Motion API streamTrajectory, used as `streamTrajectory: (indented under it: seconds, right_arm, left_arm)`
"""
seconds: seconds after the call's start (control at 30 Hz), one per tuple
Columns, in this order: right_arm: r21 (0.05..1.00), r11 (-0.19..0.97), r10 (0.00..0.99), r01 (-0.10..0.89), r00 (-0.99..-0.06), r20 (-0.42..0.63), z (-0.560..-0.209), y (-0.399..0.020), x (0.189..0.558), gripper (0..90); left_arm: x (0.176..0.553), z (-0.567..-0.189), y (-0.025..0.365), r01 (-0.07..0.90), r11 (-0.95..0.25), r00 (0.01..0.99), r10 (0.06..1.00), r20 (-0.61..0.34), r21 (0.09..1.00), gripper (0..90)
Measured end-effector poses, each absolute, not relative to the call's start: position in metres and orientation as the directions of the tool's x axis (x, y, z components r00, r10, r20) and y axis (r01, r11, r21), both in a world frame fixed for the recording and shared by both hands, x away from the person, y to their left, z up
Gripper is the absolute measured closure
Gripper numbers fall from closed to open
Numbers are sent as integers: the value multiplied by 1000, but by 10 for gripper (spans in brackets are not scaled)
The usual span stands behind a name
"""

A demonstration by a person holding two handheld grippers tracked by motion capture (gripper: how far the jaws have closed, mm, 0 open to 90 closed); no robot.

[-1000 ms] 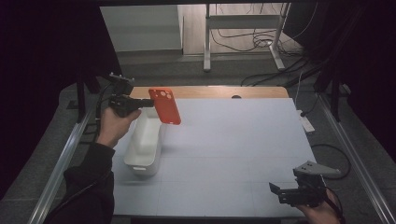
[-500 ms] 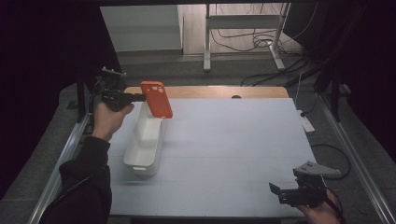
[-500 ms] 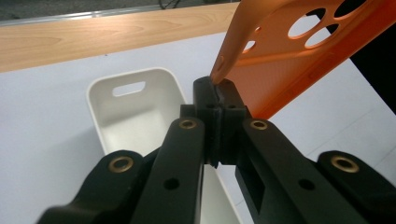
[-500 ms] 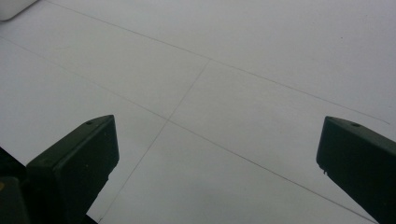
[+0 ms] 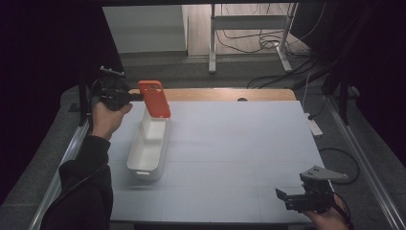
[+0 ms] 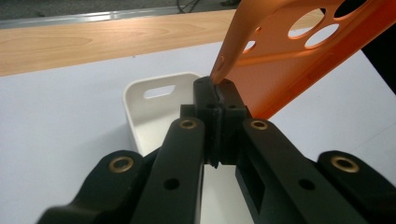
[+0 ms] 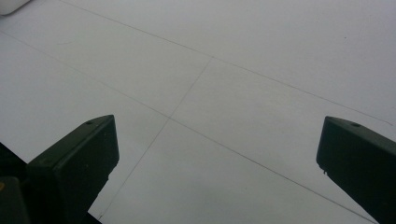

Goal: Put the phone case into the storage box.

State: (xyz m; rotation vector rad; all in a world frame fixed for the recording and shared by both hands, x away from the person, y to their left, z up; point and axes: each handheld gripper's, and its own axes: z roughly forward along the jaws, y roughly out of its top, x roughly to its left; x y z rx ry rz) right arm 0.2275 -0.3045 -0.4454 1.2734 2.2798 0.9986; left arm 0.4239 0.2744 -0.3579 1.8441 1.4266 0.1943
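I have the orange phone case (image 5: 154, 98) clenched in my left gripper (image 6: 215, 91) above the white bin (image 5: 148, 146) at frame left, not yet dropped in, right gripper (image 7: 217, 154) fingers released.

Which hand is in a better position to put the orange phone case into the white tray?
Left. The left gripper already pinches the orange phone case above the white tray; the right gripper waits open at the near right corner.

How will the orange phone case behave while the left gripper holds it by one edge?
The orange phone case is probably light: the left gripper holds it up by one thin edge. It looks thin and hollow, so it may flex. Pinched off-centre, it might swing or slip over the white tray.
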Motion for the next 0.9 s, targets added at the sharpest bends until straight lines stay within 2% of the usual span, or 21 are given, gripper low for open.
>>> streamTrajectory:
  seconds: [0.9]
  right_arm:
    - [710, 361, 839, 604, -543, 36, -446, -304, 228, 0]
  left_arm:
    - [444, -386, 282, 773, -34, 288, 909, -302, 634, 892]
